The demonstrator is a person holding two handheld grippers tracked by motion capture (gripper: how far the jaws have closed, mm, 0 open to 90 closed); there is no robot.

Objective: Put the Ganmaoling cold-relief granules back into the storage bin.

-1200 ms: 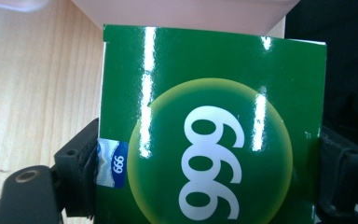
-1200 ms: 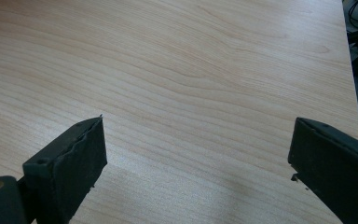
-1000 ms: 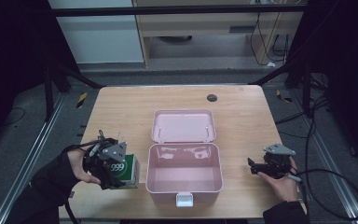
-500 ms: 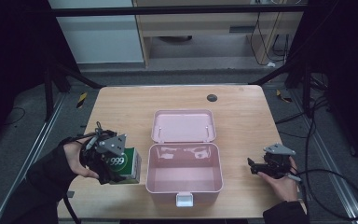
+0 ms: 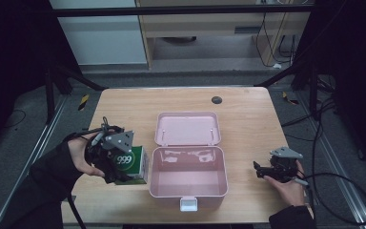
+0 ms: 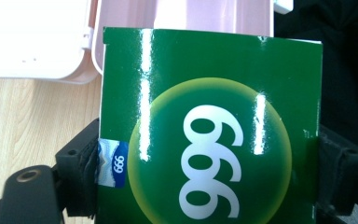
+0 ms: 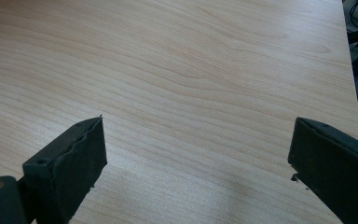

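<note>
At nine o'clock on the bench [image 5: 124, 102], our left hand-held gripper [image 5: 116, 162] pinches the green box [image 5: 132, 164] marked 999 by its two sides, jaws pressed against the cardboard. We judge the step to be carrying it into the open pink case [image 5: 188, 191] just beside it at three o'clock; to do that well we should lift clear of the near wall and lower it flat. The raised lid [image 5: 188, 128] at twelve o'clock leaves the opening free. Farther toward three o'clock, the right hand-held gripper [image 5: 262, 171] rests with jaws spread, well apart from the case.
</note>
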